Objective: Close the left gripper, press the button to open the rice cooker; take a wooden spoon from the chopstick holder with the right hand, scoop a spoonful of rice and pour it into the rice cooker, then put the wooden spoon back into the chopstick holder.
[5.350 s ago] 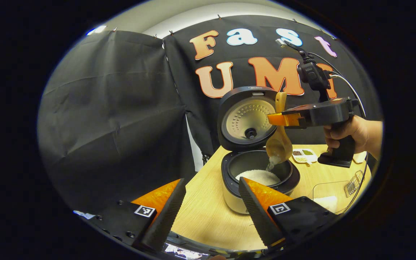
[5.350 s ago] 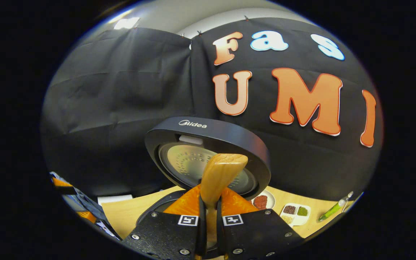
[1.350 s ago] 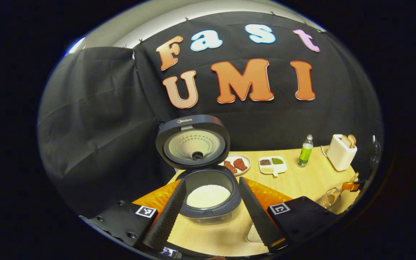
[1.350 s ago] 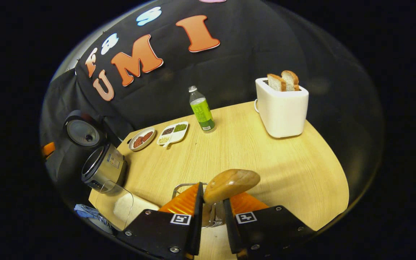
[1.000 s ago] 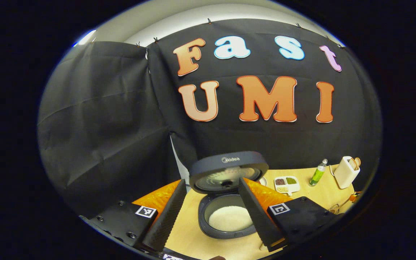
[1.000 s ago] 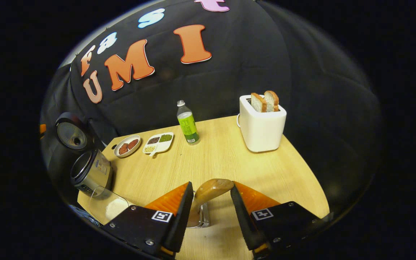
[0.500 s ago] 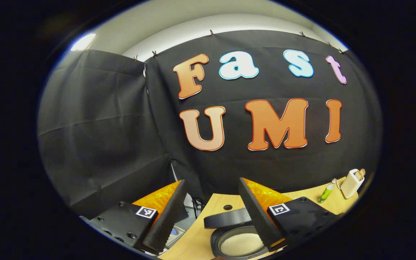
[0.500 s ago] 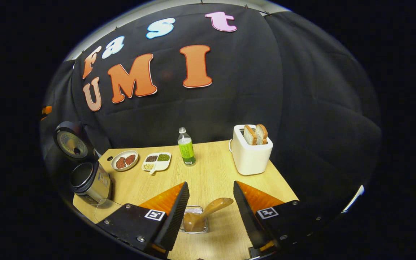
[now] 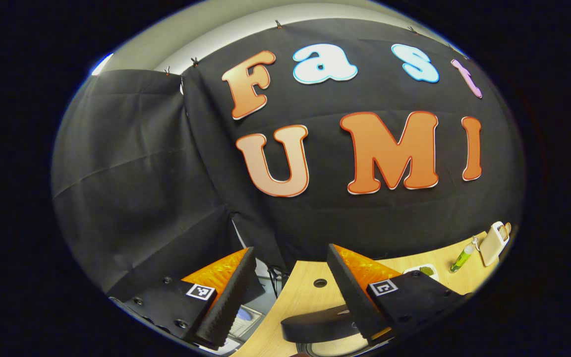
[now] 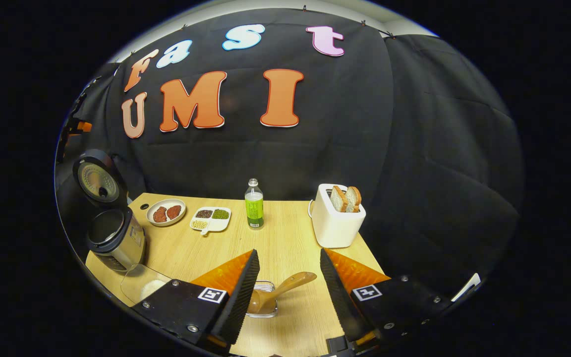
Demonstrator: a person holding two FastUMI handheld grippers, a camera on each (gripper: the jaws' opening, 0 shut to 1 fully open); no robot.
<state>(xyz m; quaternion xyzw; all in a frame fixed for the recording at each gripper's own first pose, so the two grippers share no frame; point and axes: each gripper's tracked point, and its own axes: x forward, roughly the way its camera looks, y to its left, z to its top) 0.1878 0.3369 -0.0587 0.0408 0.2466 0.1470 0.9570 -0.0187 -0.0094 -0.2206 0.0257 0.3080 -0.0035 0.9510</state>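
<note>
Wooden spoon (image 10: 278,289): lies in the chopstick holder (image 10: 264,300), low centre, between your right gripper (image 10: 285,280) fingers, jaws wide.
Left gripper (image 9: 290,277): wide, over the rice cooker (image 9: 315,323) lid.
Around: bottle (image 10: 254,204), toaster (image 10: 334,217), upper right.

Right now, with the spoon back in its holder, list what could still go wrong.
1. The wooden spoon leans out of the chopstick holder between the fingers of the open right gripper; a careless pull-back might knock it out.
2. The rice cooker stands near the table edge with its lid up, and the left gripper hangs just over that lid; a bump might slam it.
</note>
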